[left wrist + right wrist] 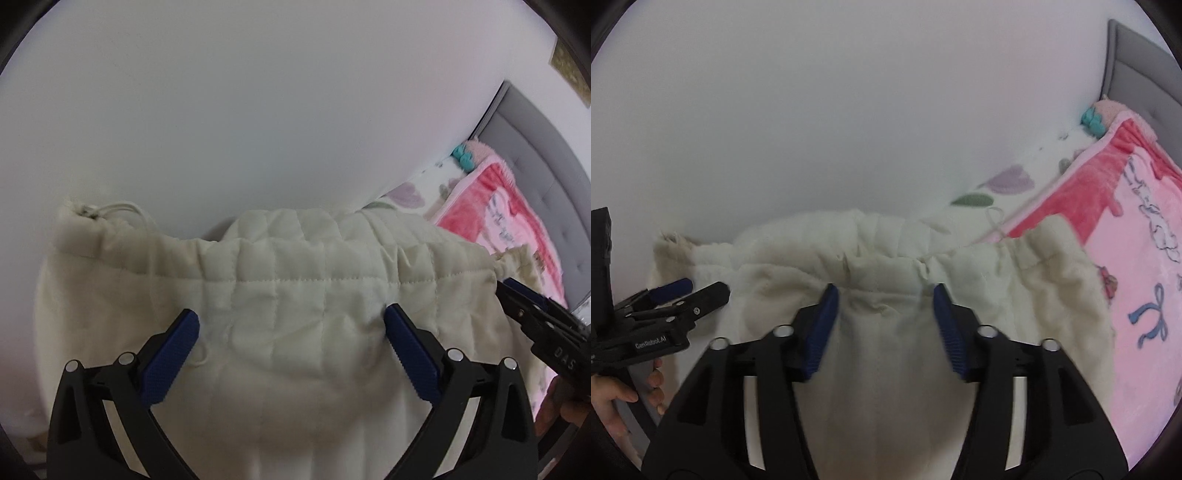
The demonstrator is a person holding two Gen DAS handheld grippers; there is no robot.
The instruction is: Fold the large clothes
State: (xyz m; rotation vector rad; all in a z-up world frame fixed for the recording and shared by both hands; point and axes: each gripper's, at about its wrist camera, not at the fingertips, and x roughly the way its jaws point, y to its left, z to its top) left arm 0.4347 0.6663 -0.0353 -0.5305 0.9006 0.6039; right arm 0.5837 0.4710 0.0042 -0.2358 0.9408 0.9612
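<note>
A cream quilted garment (288, 295) with a drawstring hem (110, 214) lies bunched on the bed; it also shows in the right wrist view (886, 258). My left gripper (291, 317) is open, its blue pads wide apart over the garment's quilted fold. My right gripper (884, 291) is open, narrower, its tips at the gathered hem. The right gripper also shows at the right edge of the left wrist view (517, 291). The left gripper shows at the left of the right wrist view (690, 288), jaws apart over the garment's left end.
A pink and red fleece blanket (1137, 258) lies to the right of the garment. A white sheet with heart prints (1012, 181) covers the bed. A grey padded headboard (535, 147) stands far right. A white wall (258, 110) is behind.
</note>
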